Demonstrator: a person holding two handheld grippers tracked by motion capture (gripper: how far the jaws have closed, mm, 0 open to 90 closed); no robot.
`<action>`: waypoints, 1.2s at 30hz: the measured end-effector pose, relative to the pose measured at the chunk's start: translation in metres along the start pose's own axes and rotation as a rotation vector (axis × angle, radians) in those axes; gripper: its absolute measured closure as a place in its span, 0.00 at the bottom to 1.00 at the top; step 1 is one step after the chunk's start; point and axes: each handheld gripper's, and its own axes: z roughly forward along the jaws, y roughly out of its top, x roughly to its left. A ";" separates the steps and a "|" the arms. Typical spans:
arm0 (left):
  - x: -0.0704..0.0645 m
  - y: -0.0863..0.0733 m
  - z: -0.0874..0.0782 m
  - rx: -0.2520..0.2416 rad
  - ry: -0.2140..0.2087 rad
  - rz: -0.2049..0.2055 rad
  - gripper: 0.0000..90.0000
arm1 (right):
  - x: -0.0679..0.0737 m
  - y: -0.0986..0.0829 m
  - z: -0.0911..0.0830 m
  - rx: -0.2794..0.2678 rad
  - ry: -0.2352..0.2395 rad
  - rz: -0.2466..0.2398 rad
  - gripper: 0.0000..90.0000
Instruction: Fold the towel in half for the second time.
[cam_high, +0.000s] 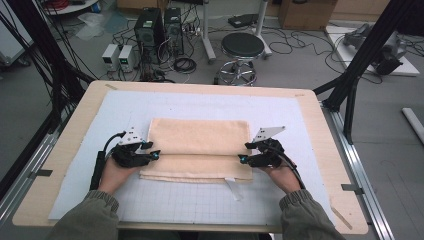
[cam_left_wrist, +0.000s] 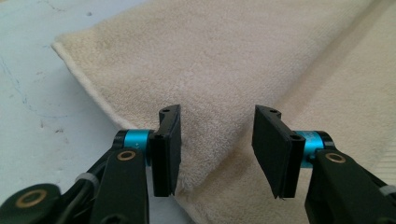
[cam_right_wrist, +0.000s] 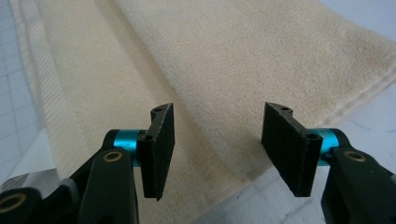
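High view. Item: one cream towel (cam_high: 197, 147), folded, lying flat near the middle of a pale gridded mat (cam_high: 200, 200) that covers most of the wooden surface (cam_high: 65, 150). The fold leaves an upper layer over the far part and a lower layer showing as a strip along the near edge; a small white label (cam_high: 231, 186) sticks out from the near edge onto the mat. Left gripper (cam_high: 152, 151) at the towel's left end, at the level of the fold edge, held in the person's left hand (cam_high: 117, 170). Right gripper (cam_high: 244, 152) at the towel's right end, same level, held in the right hand (cam_high: 282, 172). Both point inward toward each other across the towel. Beyond the surface: a round stool (cam_high: 242, 47), computer towers (cam_high: 150, 25) and loose cables on the floor.

Left gripper view. Gripper (cam_left_wrist: 216, 147) with jaws spread wide, nothing between them. Towel (cam_left_wrist: 224, 60) directly beneath and ahead; the edge of the upper layer runs diagonally between the jaws. Bare mat (cam_left_wrist: 32, 93) to the left of the towel's end.

Right gripper view. Gripper (cam_right_wrist: 217, 149) likewise spread, holding nothing. Towel (cam_right_wrist: 224, 56) beneath; the folded layer's corner lies just under the gap, with the ribbed border of the lower layer at the left and mat (cam_right_wrist: 280, 205) below the right jaw.
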 end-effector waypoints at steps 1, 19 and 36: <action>0.000 0.000 0.001 0.003 0.005 0.002 0.62 | 0.000 0.001 0.001 -0.005 -0.007 -0.004 0.51; 0.001 0.004 -0.020 -0.041 0.052 0.013 0.93 | -0.001 0.005 0.003 -0.015 0.054 -0.049 0.93; -0.038 -0.010 -0.064 -0.060 0.006 0.083 0.93 | 0.039 0.004 -0.043 -0.036 0.135 -0.087 0.93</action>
